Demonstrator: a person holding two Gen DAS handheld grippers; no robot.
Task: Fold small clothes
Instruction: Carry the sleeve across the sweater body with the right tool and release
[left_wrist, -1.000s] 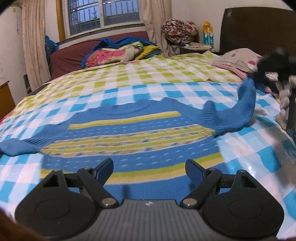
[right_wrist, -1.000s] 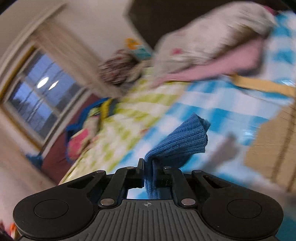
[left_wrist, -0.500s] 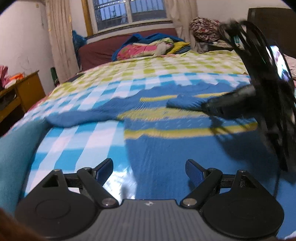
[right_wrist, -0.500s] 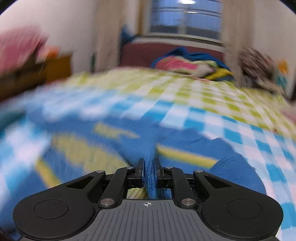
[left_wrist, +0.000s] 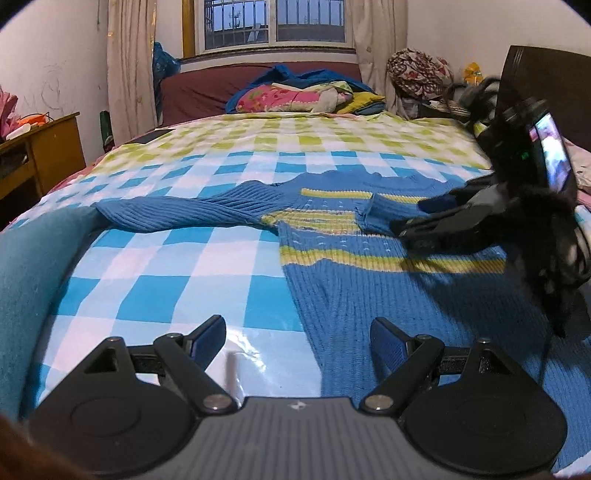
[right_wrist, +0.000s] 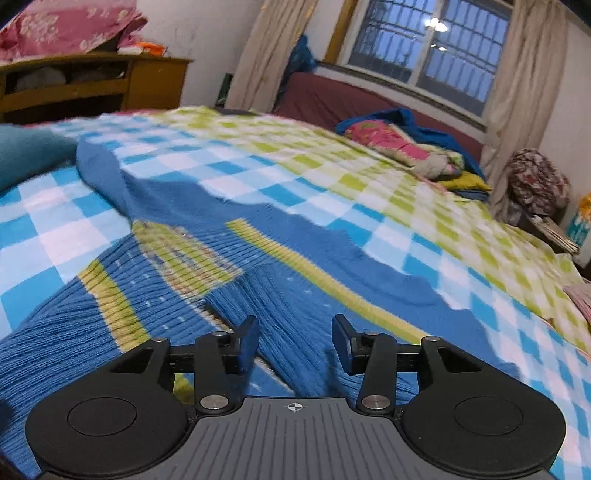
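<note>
One blue knitted sweater (left_wrist: 369, 280) with yellow-green stripes and a patterned band is laid flat on the checked bedspread (left_wrist: 184, 266) of the bed. Its ribbed left-hand sleeve (left_wrist: 177, 216) is stretched out sideways toward the bed's edge. The other sleeve (right_wrist: 291, 314) is seen folded inward, lying diagonally across the striped chest, its cuff end just in front of the right gripper.

The left gripper (left_wrist: 297, 334) is held low over the lower part of the garment, pointed down at a shallow slant. Its jaws stand wide apart; nothing is held between them. The right-hand finger is over the knit, the left-hand finger over bare bedspread, so the sweater's side edge runs between them. Whether the fingers touch the cloth cannot be told.

The right gripper (right_wrist: 295, 345) is seen in the left wrist view (left_wrist: 424, 225) reaching in from the right, low over the chest of the sweater. Its jaws are parted, with the folded sleeve lying beneath and between them, and the pads are not pressed on it.

Compared with the earlier frames, the right gripper's jaws have just been opening: a second ago and half a second ago they were clamped on the sleeve cuff, which was first lifted at the right of the bed and is now released on the sweater's body. The left gripper's view has shifted toward the sweater's left side, its jaws unchanged.
</note>
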